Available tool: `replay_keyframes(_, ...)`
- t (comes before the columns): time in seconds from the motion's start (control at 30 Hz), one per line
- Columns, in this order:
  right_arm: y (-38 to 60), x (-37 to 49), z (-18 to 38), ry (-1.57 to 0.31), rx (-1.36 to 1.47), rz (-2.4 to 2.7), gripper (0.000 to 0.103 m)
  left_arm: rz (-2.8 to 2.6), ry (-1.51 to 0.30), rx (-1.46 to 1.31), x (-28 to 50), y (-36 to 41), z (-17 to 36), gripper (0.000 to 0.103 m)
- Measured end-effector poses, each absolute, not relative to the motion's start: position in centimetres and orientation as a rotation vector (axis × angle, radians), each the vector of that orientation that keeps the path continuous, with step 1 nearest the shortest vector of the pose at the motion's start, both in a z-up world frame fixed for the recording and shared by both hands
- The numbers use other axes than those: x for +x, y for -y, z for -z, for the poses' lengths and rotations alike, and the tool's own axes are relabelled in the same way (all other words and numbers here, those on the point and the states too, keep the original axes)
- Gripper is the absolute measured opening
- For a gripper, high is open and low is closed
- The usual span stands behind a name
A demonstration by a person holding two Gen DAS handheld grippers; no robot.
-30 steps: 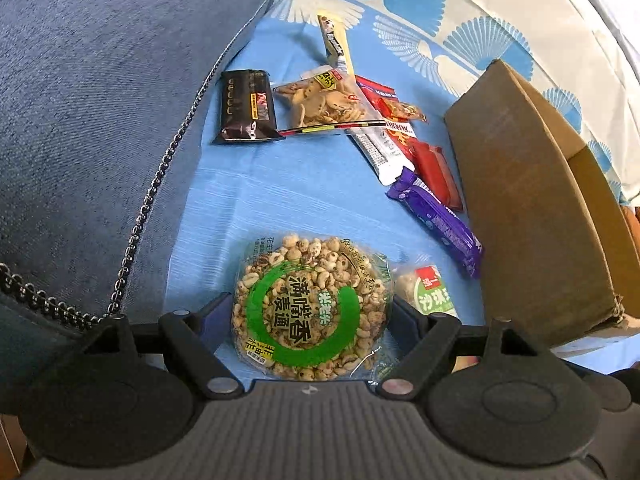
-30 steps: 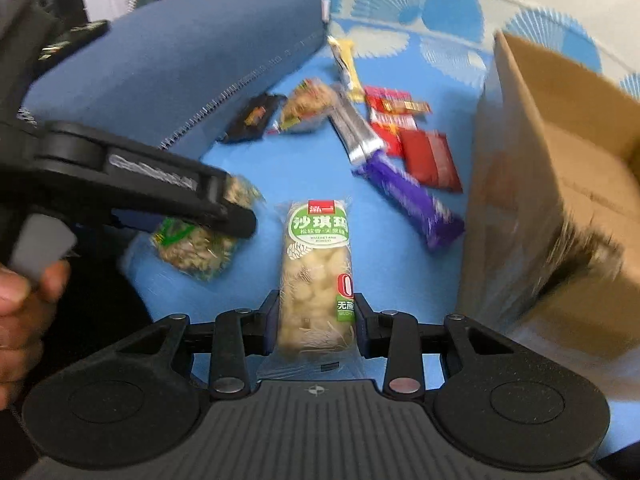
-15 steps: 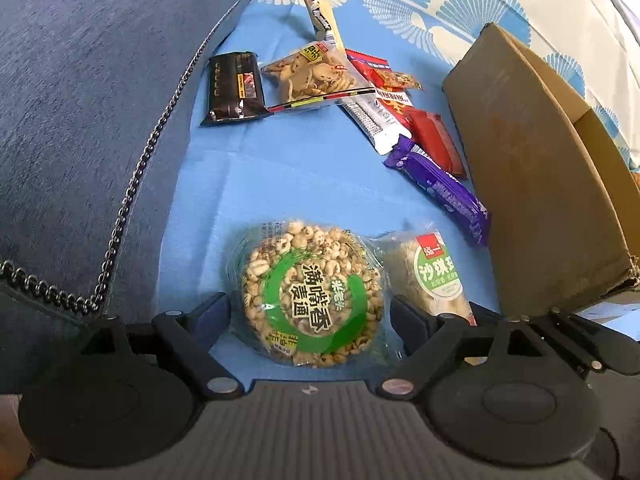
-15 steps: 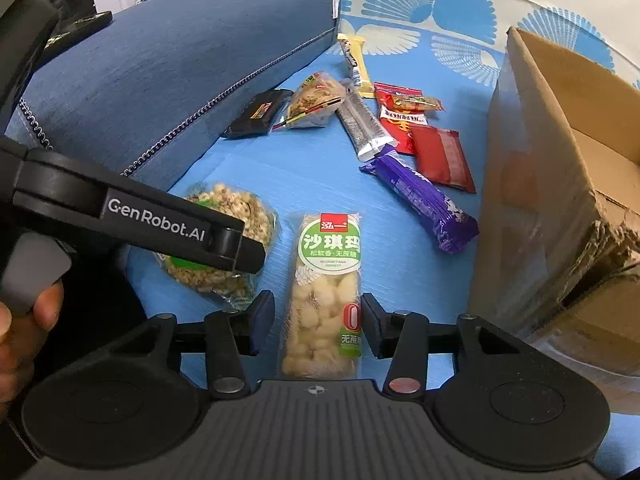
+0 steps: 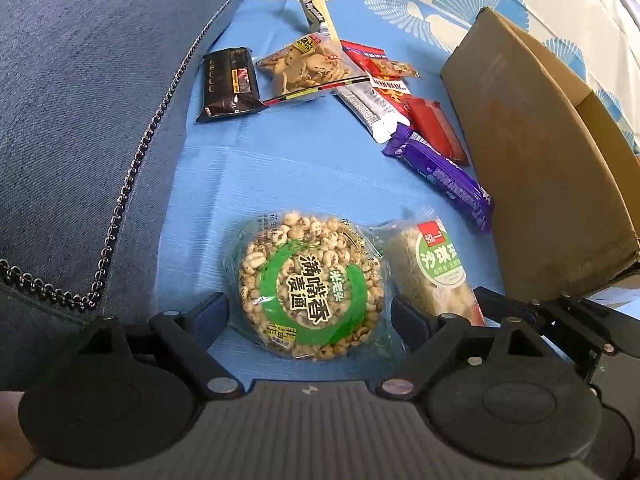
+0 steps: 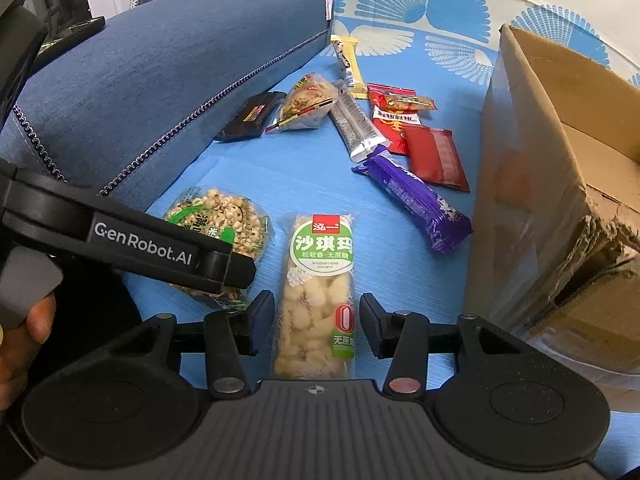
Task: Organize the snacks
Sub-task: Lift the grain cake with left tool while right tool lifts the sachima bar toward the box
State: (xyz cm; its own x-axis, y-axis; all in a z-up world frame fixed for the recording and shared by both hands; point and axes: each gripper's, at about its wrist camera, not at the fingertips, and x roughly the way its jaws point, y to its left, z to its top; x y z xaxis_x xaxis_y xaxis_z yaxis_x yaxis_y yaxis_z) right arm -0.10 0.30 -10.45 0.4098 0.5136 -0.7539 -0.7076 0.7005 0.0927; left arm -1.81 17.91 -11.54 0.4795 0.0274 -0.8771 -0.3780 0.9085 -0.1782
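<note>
On blue sheet, left hand-held gripper (image 5: 310,312) wide around puffed-grain cake (image 5: 312,290), seemingly untouched, right hand-held gripper (image 6: 316,322) wide.

Count, snacks: ten packets in all.
- One round puffed-grain cake (image 5: 312,290), between the left jaws.
- One sachima bar (image 6: 320,292), between the right jaws.
- Eight packets beyond both jaws: one black (image 5: 230,80), one clear (image 5: 306,66), one yellow (image 5: 314,10), one silver (image 5: 370,110), one purple (image 5: 440,176), three red (image 5: 434,128).

Cardboard box (image 6: 532,184): one, right of the jaws.
</note>
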Motion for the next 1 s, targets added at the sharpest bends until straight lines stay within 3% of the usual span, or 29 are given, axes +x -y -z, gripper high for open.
replay_keyframes(0.47,-0.27,-0.18,10.49,-0.847,-0.262,-0.765,0.049,-0.254,-1.048,-0.367,-1.77,-17.86,11.6,0.091)
replay_keyframes(0.73,-0.41,-0.35,10.61,-0.84,-0.285,-0.771,0.038,-0.255,-1.047,-0.366,-1.73,-17.8,11.64,0.091)
replay_keyframes(1.0,-0.33,-0.53,10.36,-0.815,-0.286,-0.767,0.037,-0.255,-1.042,-0.356,-1.74,-17.83,11.62,0.089)
